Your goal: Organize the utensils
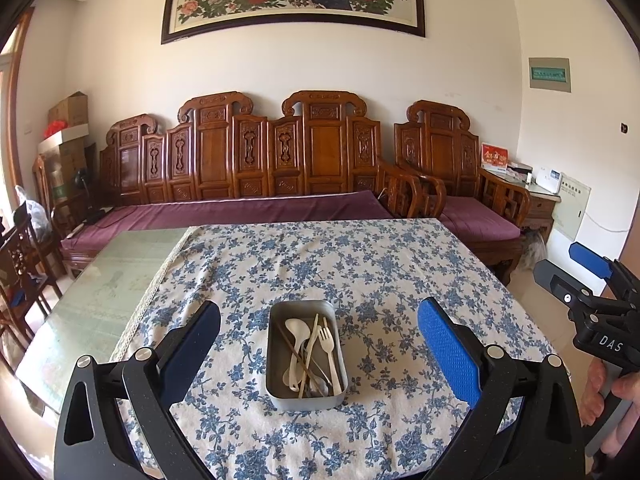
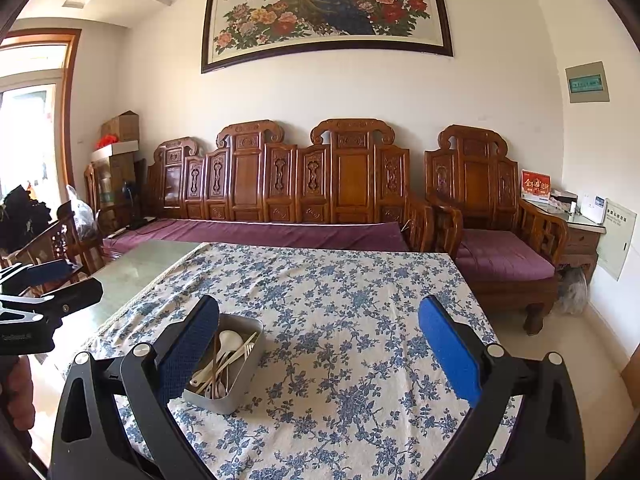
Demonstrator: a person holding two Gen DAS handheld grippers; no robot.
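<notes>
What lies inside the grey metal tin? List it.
In the grey rectangular metal tin: a white plastic fork, a white plastic spoon, thin wooden chopsticks, a metal utensil partly buried beneath. The tin's floor under the pile is hidden.

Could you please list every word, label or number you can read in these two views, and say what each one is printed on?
"DAS": white letters on the black body of the right gripper, seen in the left wrist view.
Red card on the side cabinet: gold characters, too blurred to read.
Wall panel: green label, text too small.
Painting: inscription at upper left, unreadable.
Left gripper body: faint lettering, illegible.
</notes>
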